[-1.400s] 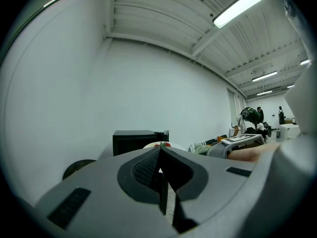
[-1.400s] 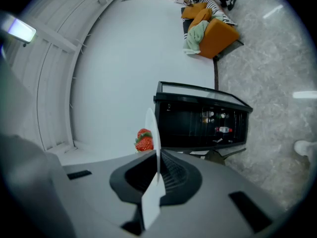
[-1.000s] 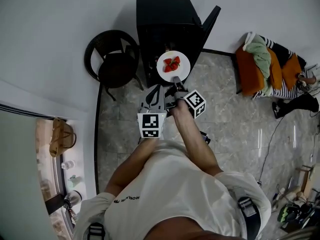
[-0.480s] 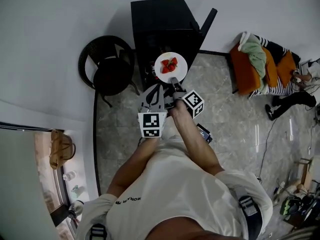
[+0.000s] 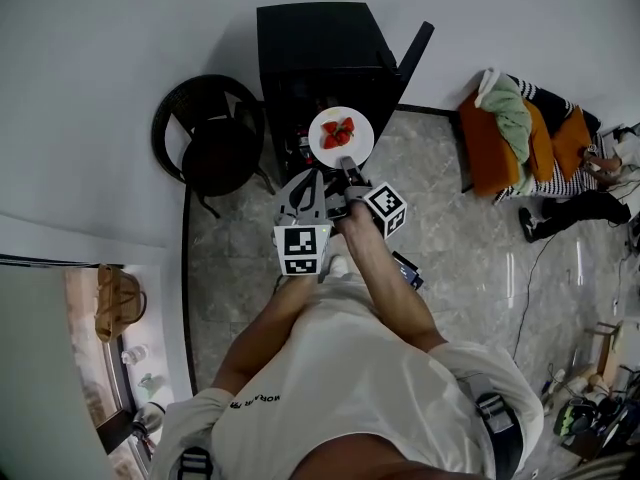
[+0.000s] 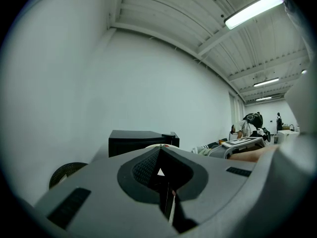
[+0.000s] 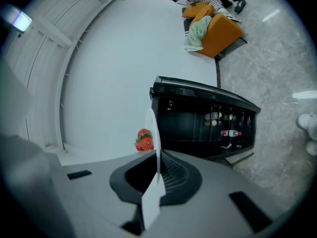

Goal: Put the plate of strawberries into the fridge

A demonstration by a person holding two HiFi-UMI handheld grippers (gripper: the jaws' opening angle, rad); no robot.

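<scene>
The right gripper [image 5: 349,168] pinched the plate [image 5: 341,134] by its rim, keeping it level so the strawberries [image 5: 338,132] would not roll off, right in front of the open fridge [image 5: 315,38]. The left gripper [image 5: 318,176], jaws closed on nothing, hung farther from the fridge, apparently unneeded.

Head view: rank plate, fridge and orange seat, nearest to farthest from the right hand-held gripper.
1. Plate of strawberries: its rim is clamped in the right hand-held gripper, straight ahead of it.
2. Fridge: just beyond the plate, door open.
3. Orange seat: far off to the right by the wall, clothes piled on it.
</scene>
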